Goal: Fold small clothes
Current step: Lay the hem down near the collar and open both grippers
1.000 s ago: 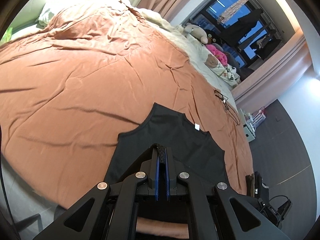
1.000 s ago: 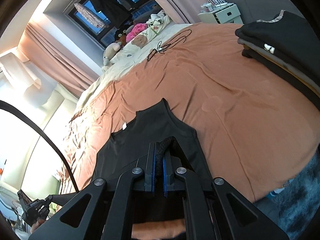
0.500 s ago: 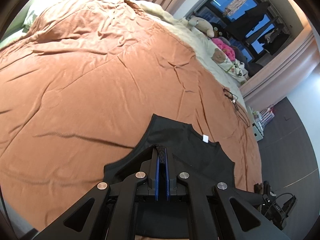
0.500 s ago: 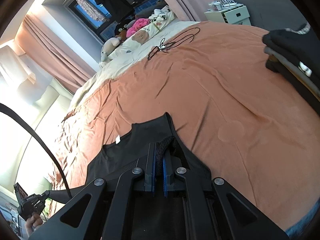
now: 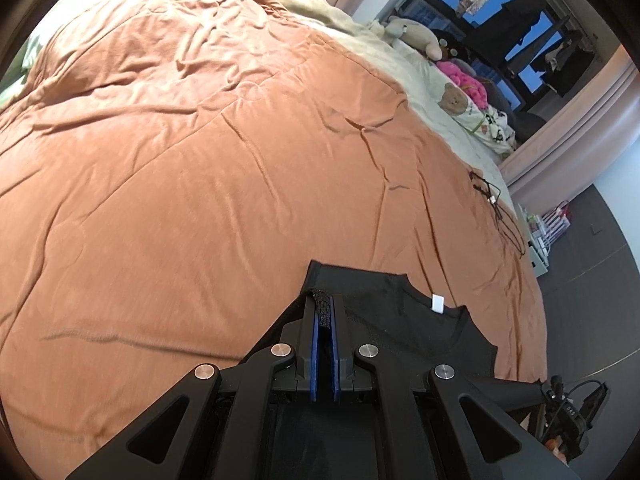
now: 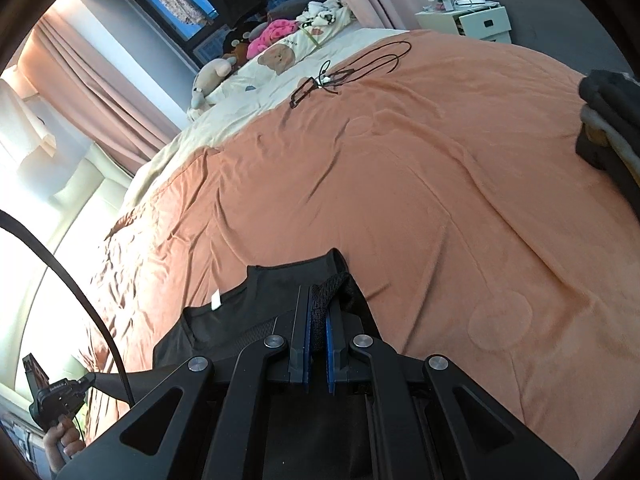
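A small black sleeveless top (image 5: 404, 320) with a white neck label (image 5: 438, 303) lies on an orange bedspread (image 5: 208, 168). My left gripper (image 5: 323, 300) is shut on a bunched edge of the top near its left side. In the right wrist view the same top (image 6: 248, 308) lies below the bedspread (image 6: 420, 200), and my right gripper (image 6: 318, 296) is shut on its bunched right edge. Both grippers hold the fabric low over the bed, with the top's neckline and shoulders spread ahead of them.
A stack of folded dark clothes (image 6: 612, 120) sits at the right edge. Black cables (image 6: 352, 68) and soft toys (image 5: 456, 96) lie at the far end of the bed. A white bedside unit (image 6: 468, 20) and curtains (image 6: 92, 92) stand beyond.
Both grippers have moved forward over the bed with the top's edges held, so less of the top shows ahead of them. The stack of clothes has slid toward the right edge of view.
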Demonstrator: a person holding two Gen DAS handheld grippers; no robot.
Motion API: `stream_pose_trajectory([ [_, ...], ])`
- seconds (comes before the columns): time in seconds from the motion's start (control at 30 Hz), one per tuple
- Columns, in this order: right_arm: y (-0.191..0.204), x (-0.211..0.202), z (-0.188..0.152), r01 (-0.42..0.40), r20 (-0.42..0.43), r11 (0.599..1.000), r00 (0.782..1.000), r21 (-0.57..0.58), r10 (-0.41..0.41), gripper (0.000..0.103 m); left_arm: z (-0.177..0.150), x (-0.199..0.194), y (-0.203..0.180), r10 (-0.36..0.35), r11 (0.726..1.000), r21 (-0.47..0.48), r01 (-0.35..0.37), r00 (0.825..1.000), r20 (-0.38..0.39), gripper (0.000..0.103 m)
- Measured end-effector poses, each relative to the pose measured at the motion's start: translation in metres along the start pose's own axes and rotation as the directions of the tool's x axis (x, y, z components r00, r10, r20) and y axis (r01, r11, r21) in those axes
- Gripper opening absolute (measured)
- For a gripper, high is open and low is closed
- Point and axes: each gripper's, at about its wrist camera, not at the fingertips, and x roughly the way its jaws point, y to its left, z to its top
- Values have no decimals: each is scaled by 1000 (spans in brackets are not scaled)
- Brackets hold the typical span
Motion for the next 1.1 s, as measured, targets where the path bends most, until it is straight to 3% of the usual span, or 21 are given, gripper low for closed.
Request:
stream_pose_trajectory([
  [0.6,-2,85,34,86,-68,996,994,-22,-88,3,36,98,2,106,994,38,-103,991,-85,7],
  [0.67,-3,93,35,100,-87,995,991,-19,-101,6,37,105,4,128,991,45,-124,986,-106,12],
  [0.73,-3,95,38,92,-96,996,991,-10,-93,15,38,110,6,155,987,58,-149,981,-116,31],
  [0.77,-3,92,38,89,-89,996,992,-16,-90,29,39,109,6,159,986,63,-153,981,-111,38],
  [0.8,-3,90,40,94,-81,995,992,-25,-95,49,39,107,7,156,986,68,-149,982,-103,52],
  [0.83,-2,86,40,99,-68,994,993,-38,-102,58,38,102,8,152,986,81,-145,984,-91,64],
  [0.87,-1,82,40,100,-55,994,993,-52,-102,65,38,99,8,151,985,92,-144,985,-83,68],
  [0.93,3,78,38,108,-60,989,992,-100,-114,65,37,95,7,160,981,125,-149,984,-76,74],
  [1.1,14,72,29,137,-117,959,978,-246,-170,65,30,92,-1,196,950,265,-163,975,-102,74],
])
